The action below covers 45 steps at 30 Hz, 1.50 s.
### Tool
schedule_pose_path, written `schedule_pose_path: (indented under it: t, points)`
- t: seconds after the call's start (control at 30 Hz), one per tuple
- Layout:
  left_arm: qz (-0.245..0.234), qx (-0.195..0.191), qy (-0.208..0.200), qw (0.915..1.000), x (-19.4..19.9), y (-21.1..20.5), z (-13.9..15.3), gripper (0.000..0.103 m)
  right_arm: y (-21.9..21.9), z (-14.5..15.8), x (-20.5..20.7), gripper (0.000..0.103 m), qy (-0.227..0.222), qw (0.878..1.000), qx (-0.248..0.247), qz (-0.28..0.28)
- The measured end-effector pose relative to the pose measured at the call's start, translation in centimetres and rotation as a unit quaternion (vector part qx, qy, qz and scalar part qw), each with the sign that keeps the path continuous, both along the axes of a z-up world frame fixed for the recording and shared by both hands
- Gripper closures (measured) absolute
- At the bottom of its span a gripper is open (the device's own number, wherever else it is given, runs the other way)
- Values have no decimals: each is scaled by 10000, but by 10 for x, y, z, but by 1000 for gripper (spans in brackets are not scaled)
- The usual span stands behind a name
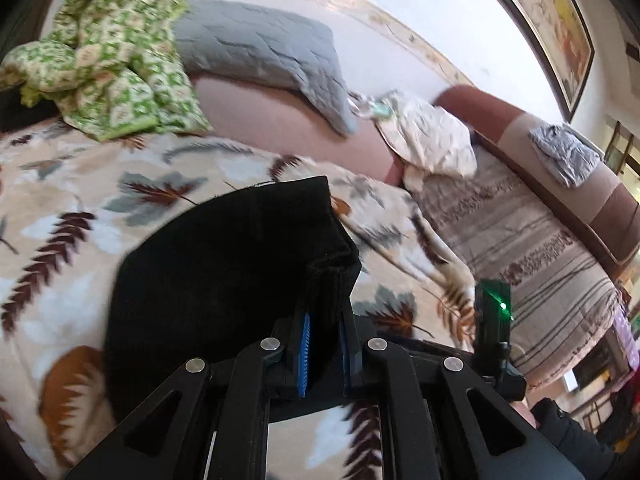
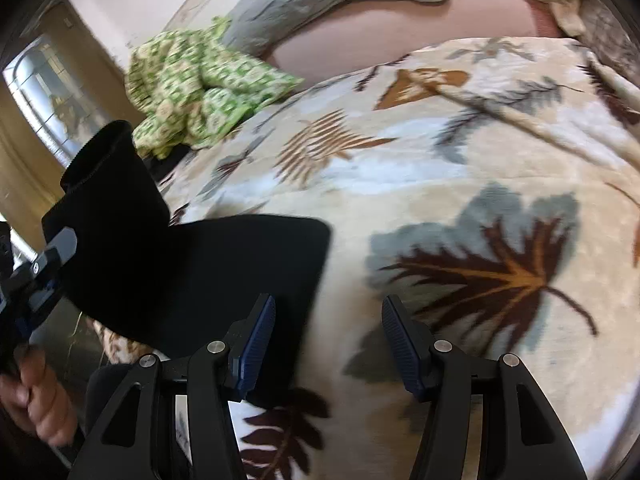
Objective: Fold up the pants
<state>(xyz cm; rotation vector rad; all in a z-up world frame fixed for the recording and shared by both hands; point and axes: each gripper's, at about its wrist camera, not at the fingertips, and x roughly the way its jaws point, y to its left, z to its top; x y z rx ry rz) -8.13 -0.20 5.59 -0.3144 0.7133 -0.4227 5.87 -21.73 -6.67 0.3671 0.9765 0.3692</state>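
Black pants (image 1: 224, 264) lie on a leaf-patterned blanket (image 1: 60, 184) on a bed. My left gripper (image 1: 324, 316) is shut on a ribbed end of the pants, with the cloth pinched between its blue pads and raised off the blanket. In the right wrist view that lifted part of the pants (image 2: 112, 200) stands up at the left, held by the left gripper (image 2: 52, 256), while the rest lies flat (image 2: 240, 272). My right gripper (image 2: 328, 312) hangs open over the blanket (image 2: 440, 160). Its left finger is above the pants' right edge, and nothing sits between the fingers.
A green patterned quilt (image 1: 112, 52) is bunched at the far side of the bed beside a grey pillow (image 1: 260, 48). Striped bedding (image 1: 520, 240) and a crumpled pale cloth (image 1: 432, 136) lie to the right. A person's hand (image 2: 36, 400) grips the left handle.
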Motion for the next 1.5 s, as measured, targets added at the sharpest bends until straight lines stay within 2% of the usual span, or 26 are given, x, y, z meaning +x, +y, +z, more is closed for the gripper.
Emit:
schedule_pose_path:
  t: [0.17, 0.3, 0.4, 0.43, 0.5, 0.57, 0.6, 0.63, 0.7, 0.8, 0.83, 0.87, 0.93, 0.97, 1.0, 1.03, 1.1, 1.13, 1.2, 1.27, 1.33, 1.4, 1.47, 1.5]
  points:
    - [-236, 228, 175, 9993, 12, -32, -11, 94, -19, -2, 0, 47, 50, 9986, -102, -510]
    - [-163, 520, 407, 9977, 51, -41, -38, 93, -37, -5, 0, 47, 109, 9958, -5, -911]
    - [-99, 670, 636, 9957, 58, -51, -55, 91, -41, -5, 1, 47, 117, 9951, 66, -984]
    - [-149, 677, 700, 9951, 60, -55, -58, 86, -41, -5, 1, 47, 109, 9952, 32, -967]
    - [-326, 520, 739, 9954, 57, -59, -58, 77, -38, -4, 1, 47, 80, 9957, -83, -922]
    - [-704, 8, 737, 9948, 51, -55, -49, 58, -35, -1, 0, 47, -4, 9956, -230, -912]
    - [-850, -209, 724, 9935, 48, -49, -46, 57, -34, 1, -1, 47, -56, 9954, -279, -916]
    - [-919, -348, 676, 9929, 43, -43, -41, 57, -33, 3, -2, 47, -126, 9950, -341, -933]
    - [-769, -542, 519, 9942, 31, -18, -32, 58, -33, 12, -7, 46, -355, 9931, -490, -1001]
    - [49, -1079, 527, 9927, 16, 39, -28, 61, -22, 35, -19, 46, -1018, 9880, -756, -879]
    - [408, -1267, 617, 9892, 12, 57, -30, 68, -14, 46, -26, 46, -1364, 9850, -792, -703]
    - [743, -1410, 760, 9843, 11, 71, -33, 79, -6, 55, -32, 47, -1650, 9825, -737, -461]
    - [1115, -1553, 1053, 9759, 14, 84, -42, 89, 19, 67, -43, 50, -2042, 9770, -504, 337]
    - [1186, -1455, 1173, 9752, 17, 83, -46, 93, 31, 66, -46, 71, -2013, 9760, -371, 746]
    - [1236, -1307, 1255, 9757, 19, 78, -49, 96, 42, 63, -46, 86, -1893, 9760, -380, 1009]
    - [1281, -1185, 1348, 9754, 23, 74, -53, 98, 55, 54, -45, 103, -1674, 9765, -569, 1233]
    - [1308, -999, 1678, 9720, 34, 63, -67, 100, 70, 29, -39, 103, -1104, 9781, -1160, 1331]
    - [1252, -1044, 1827, 9696, 39, 60, -74, 99, 71, 15, -35, 103, -803, 9799, -1277, 1303]
    - [1290, -1125, 1837, 9680, 47, 56, -77, 98, 62, 12, -31, 103, -707, 9859, -929, 1195]
    - [1264, -950, 1772, 9714, 48, 49, -65, 99, 57, 11, -28, 103, -646, 9884, -718, 1169]
    - [1187, -1038, 1620, 9741, 48, 49, -56, 98, 50, 16, -30, 103, -683, 9909, -459, 1066]
    - [1150, -1070, 1195, 9803, 48, 53, -36, 95, 46, 33, -34, 97, -1020, 9893, -414, 956]
    - [1143, -951, 735, 9861, 54, 55, -18, 91, 42, 51, -33, 97, -1374, 9867, -320, 804]
    - [1168, -923, 637, 9868, 61, 58, -14, 90, 40, 60, -28, 97, -1496, 9864, -352, 584]
